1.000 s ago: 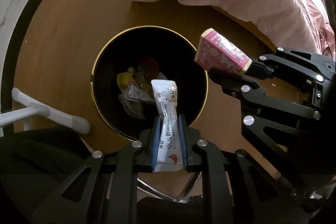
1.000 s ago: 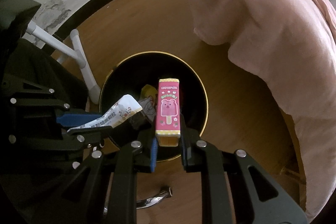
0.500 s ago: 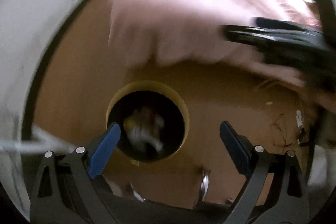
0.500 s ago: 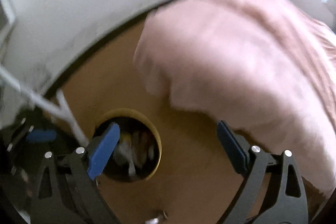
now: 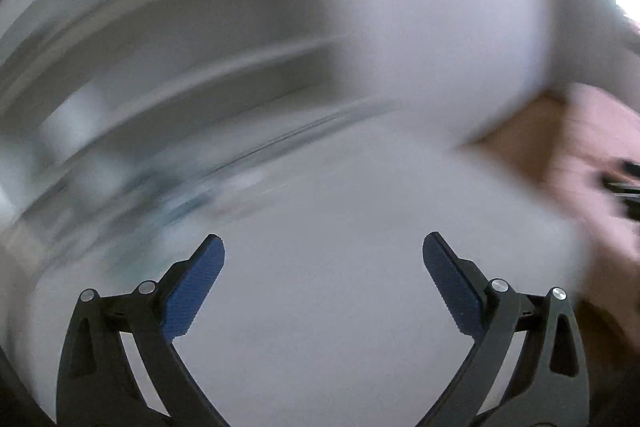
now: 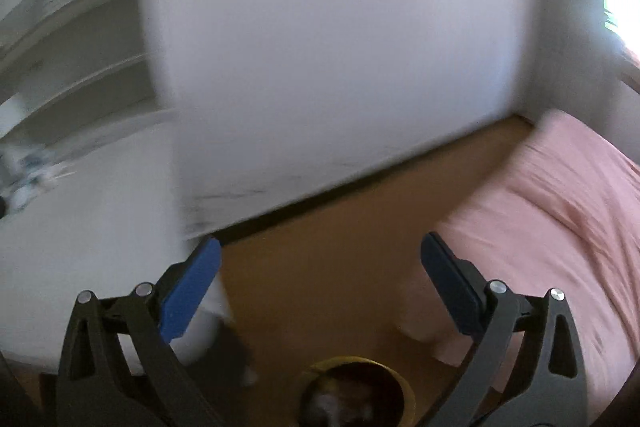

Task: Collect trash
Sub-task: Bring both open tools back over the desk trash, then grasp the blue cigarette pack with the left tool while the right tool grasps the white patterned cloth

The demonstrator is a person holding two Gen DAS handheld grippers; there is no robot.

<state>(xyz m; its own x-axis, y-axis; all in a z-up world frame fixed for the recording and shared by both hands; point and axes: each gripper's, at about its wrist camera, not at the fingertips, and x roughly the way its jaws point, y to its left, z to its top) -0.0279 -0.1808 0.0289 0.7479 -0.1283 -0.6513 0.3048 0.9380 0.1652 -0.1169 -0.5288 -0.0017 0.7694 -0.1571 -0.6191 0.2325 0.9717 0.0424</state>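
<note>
Both grippers wide apart, nothing in either; trash is in the bin.

L gripper (image 5: pixel 323 253): jaws opening, blue pads empty, view badly smeared w/ white wall behind. R gripper (image 6: pixel 320 255): jaws opening, nothing btwn them, over brown floor (image 6: pixel 340 259). Gold-rimmed bin (image 6: pixel 404 385) at bottom edge of R view, trash (image 6: pixel 340 407) blurry inside. Pink bedding (image 6: pixel 560 227) to the right, near bin.

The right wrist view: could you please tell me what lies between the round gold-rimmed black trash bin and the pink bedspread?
Only bare brown wooden floor separates the bin from the bedspread, as the right wrist view shows.
</note>
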